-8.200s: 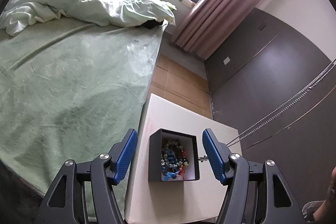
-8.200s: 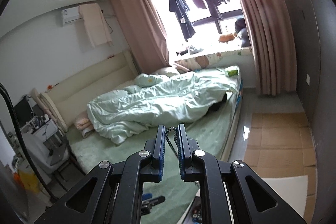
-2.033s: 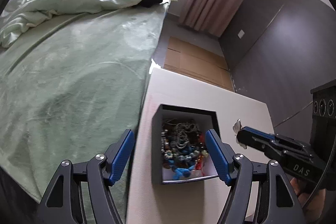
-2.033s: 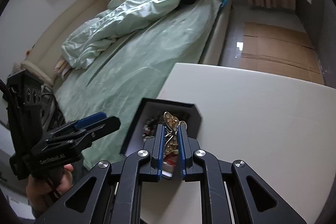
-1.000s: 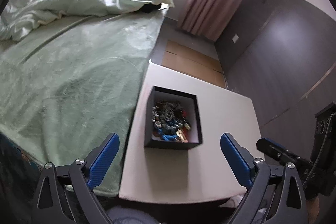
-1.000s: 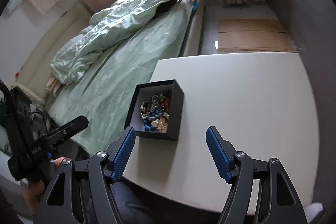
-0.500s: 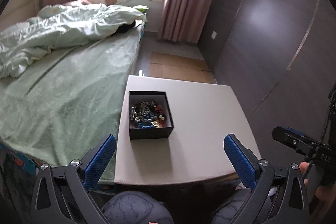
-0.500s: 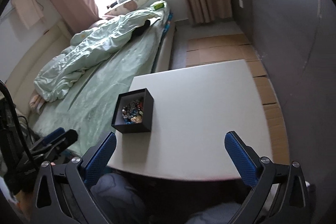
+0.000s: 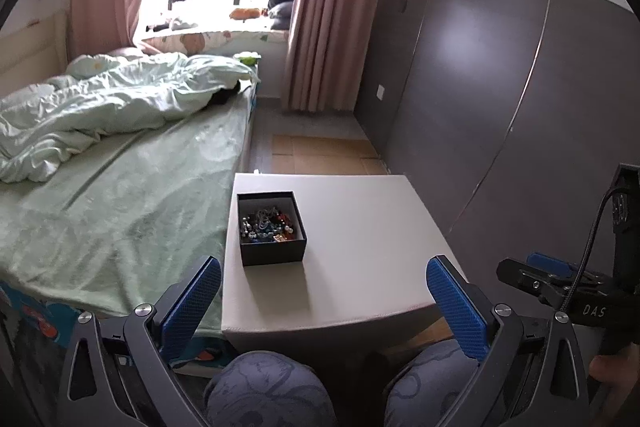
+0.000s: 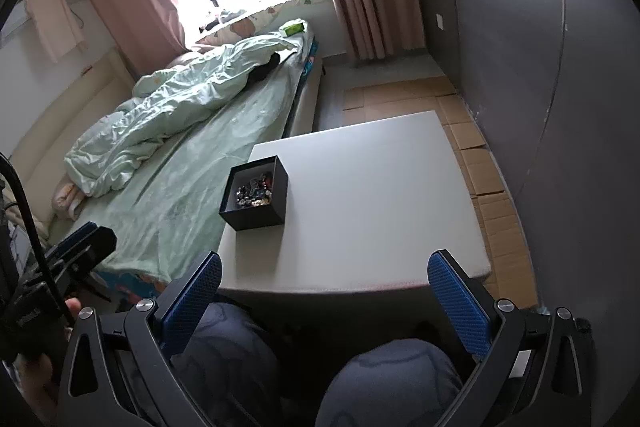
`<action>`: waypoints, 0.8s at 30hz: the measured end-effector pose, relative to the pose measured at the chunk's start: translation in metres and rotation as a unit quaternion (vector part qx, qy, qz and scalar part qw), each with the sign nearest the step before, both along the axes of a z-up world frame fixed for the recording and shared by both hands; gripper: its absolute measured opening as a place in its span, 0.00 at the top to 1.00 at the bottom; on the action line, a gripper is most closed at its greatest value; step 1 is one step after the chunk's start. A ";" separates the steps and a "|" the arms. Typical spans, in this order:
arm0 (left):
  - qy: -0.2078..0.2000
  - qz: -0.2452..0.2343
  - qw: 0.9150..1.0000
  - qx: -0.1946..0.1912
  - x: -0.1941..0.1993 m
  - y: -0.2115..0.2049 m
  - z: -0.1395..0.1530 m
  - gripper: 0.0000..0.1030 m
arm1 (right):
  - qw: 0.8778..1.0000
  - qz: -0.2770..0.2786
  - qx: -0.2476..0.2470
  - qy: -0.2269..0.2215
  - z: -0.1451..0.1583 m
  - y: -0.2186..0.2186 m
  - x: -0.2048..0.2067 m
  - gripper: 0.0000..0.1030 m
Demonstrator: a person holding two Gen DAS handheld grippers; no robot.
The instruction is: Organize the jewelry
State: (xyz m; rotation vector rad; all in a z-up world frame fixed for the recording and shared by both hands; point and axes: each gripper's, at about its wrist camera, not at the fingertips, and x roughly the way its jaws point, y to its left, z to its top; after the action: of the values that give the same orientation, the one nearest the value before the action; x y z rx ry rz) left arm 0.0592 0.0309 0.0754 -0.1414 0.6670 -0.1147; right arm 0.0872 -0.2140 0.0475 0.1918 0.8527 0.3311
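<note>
A: What's hidden or hard to read?

B: Biggest first. Bed [image 9: 120, 195] w/ the pale green sheet runs off frame left in both views; rumpled duvet [image 9: 100, 103] covers its far end. White table [image 9: 360, 251] stands just beside the bed; its near edge is cut by the person's knees [image 9: 272, 387], which sit under it. Wardrobe wall [image 9: 500, 87], dark grey, is on the table's far side from the bed, top curved out of view. Black jewelry box [image 9: 272, 255] sits on the table, on the corner nearest the bed & near the front edge. Inside it, a heap of jewelry [image 9: 266, 223]: beads, some chain, blue & red bits. Individual pieces too small & tangled to tell apart.

A: Grippers?

B: Left gripper [image 9: 323, 303]: blue pads wide apart, nothing between them, touching nothing, held above the knees, short of the table. Right gripper [image 10: 324, 297]: same, pads spread wide, empty, near the table's front edge, well apart from the box. In the left wrist view the right gripper shows only partly at the right edge, behind a cable [image 9: 592, 235].
</note>
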 end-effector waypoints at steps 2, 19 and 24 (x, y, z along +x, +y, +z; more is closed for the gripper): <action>-0.010 -0.005 1.000 0.005 -0.011 -0.002 0.004 0.00 | 1.000 -0.003 0.000 -0.010 0.003 -0.002 -0.011 0.00; -0.074 -0.012 0.997 0.013 -0.083 -0.004 0.010 0.00 | 0.997 -0.002 0.012 -0.079 0.010 -0.008 -0.097 0.00; -0.075 -0.009 0.997 0.007 -0.091 -0.001 0.008 0.00 | 0.996 0.000 0.009 -0.085 0.007 -0.010 -0.111 0.00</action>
State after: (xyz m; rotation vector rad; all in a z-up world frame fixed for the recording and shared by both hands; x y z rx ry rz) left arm -0.0319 0.0303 0.0831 -0.1126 0.5196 -0.1360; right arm -0.0236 -0.2239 0.0547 0.1780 0.6813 0.3506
